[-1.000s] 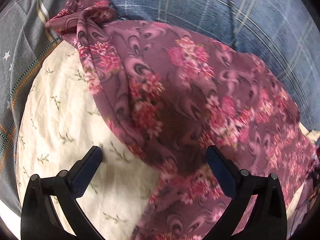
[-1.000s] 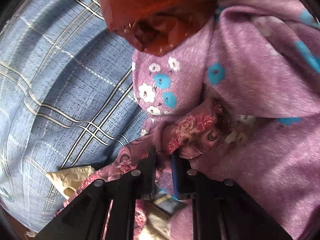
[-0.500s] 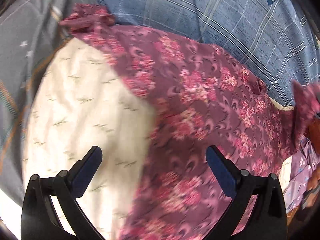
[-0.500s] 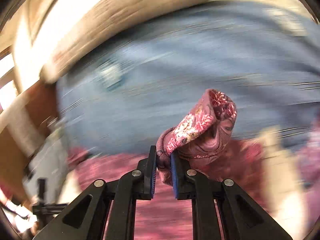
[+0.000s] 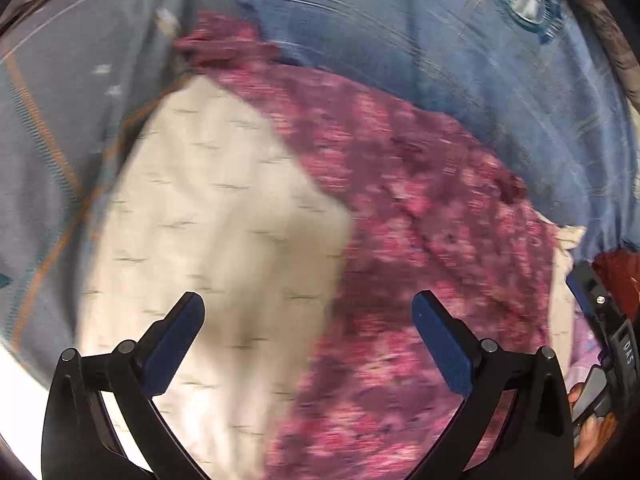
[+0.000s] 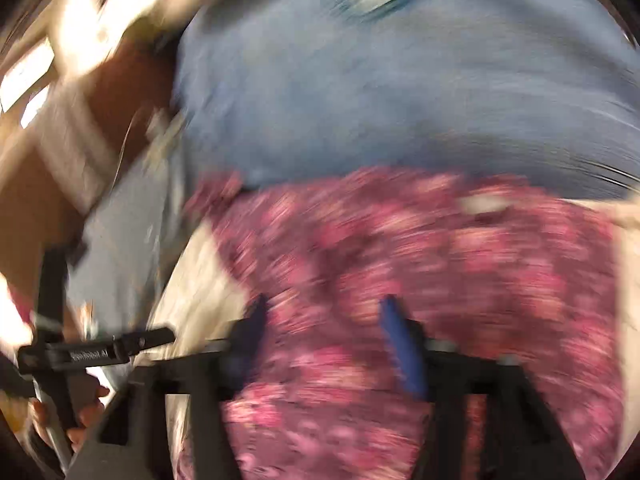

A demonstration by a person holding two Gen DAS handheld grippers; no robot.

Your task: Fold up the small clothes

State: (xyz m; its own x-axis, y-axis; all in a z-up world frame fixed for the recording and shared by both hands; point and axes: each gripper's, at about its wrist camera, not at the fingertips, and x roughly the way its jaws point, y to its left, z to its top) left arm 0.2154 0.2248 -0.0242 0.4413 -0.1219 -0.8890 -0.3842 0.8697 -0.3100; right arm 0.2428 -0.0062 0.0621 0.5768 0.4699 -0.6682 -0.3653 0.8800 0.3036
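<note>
Maroon floral garment (image 5: 420, 264) spread across cream pillow (image 5: 208, 208) on blue plaid bedding (image 5: 400, 40), left gripper (image 5: 308, 336) fingers wide apart, empty, right gripper (image 6: 324, 344) parted above the cloth, gripping nothing, both views blurred

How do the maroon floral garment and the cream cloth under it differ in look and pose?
The maroon floral garment is dark with pink flowers; the cream cloth is pale with sparse small marks. The garment lies on top, running diagonally; the cream cloth lies beneath, showing mostly on one side of it. Both lie spread out over the blue checked bedding, and no gripper holds either.
</note>
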